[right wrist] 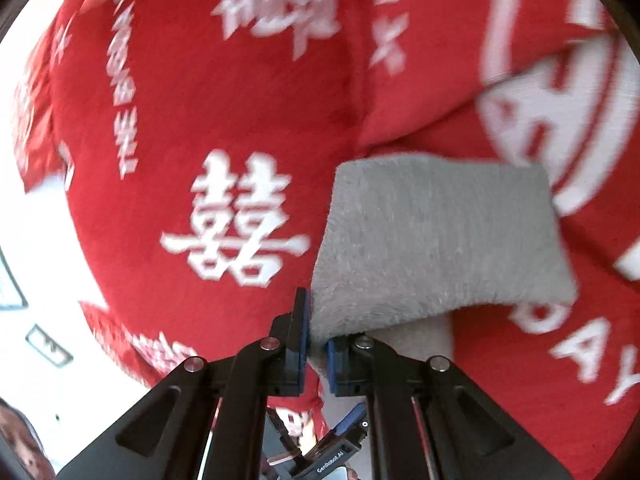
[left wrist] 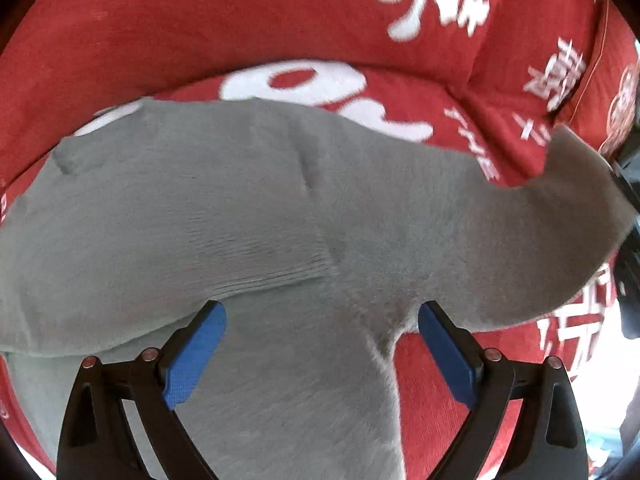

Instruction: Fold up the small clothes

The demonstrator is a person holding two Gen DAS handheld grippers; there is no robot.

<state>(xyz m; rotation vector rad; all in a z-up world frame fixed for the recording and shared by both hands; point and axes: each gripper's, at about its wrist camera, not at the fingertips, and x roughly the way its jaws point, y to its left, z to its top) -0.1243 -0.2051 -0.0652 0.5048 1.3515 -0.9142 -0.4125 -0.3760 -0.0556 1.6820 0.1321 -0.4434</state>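
Because the gray sock is soft, fuzzy knit, it should weigh almost nothing, drape limply and bunch unless gripped at an edge or end. It lies on the red blanket, 1 end raised off it. The right gripper pinches that end; the left gripper hangs over the sock's middle, jaws spread

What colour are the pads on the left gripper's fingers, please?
Blue pads, on black arms; clearest in the left wrist view.
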